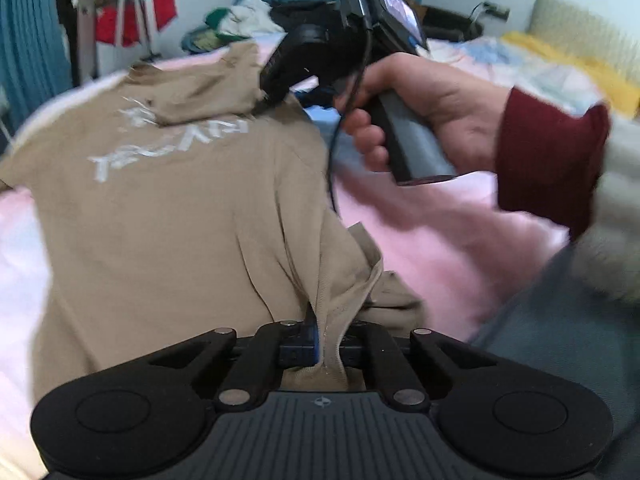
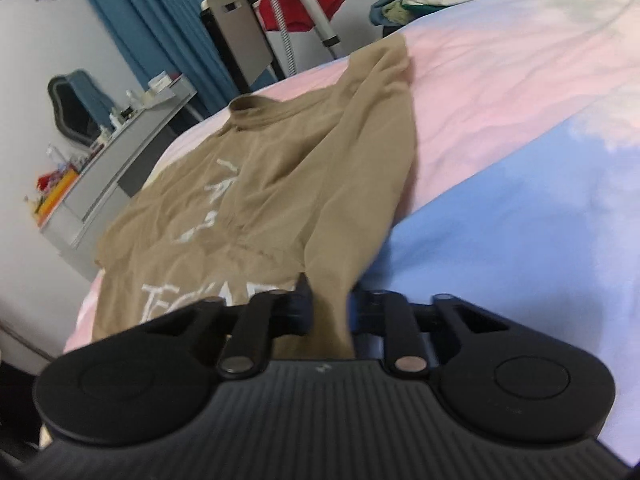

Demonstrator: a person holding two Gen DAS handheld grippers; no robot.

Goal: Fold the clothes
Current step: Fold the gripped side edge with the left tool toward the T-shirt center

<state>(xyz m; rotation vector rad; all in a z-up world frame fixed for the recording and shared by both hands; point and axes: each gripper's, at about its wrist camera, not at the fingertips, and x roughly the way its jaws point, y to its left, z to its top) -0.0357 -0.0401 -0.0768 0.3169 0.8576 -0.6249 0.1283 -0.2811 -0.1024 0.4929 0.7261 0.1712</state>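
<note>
A tan shirt [image 1: 160, 208] with white lettering lies spread on a pink and blue bedsheet [image 1: 432, 248]. My left gripper [image 1: 329, 344] is shut on a fold of its near edge. My right gripper [image 1: 268, 96], seen in the left wrist view held by a hand in a dark red cuff, grips the shirt's far edge near the lettering. In the right wrist view the right gripper [image 2: 329, 308] is shut on a fold of the tan shirt [image 2: 280, 184], which stretches away toward its collar [image 2: 248, 106].
A pile of clothes [image 1: 240, 20] sits at the bed's far side, with blue curtains [image 1: 28, 40] behind. A grey dresser [image 2: 116, 176] with small items and a mirror stands left of the bed [image 2: 520, 160]. A yellow blanket [image 1: 580, 64] lies far right.
</note>
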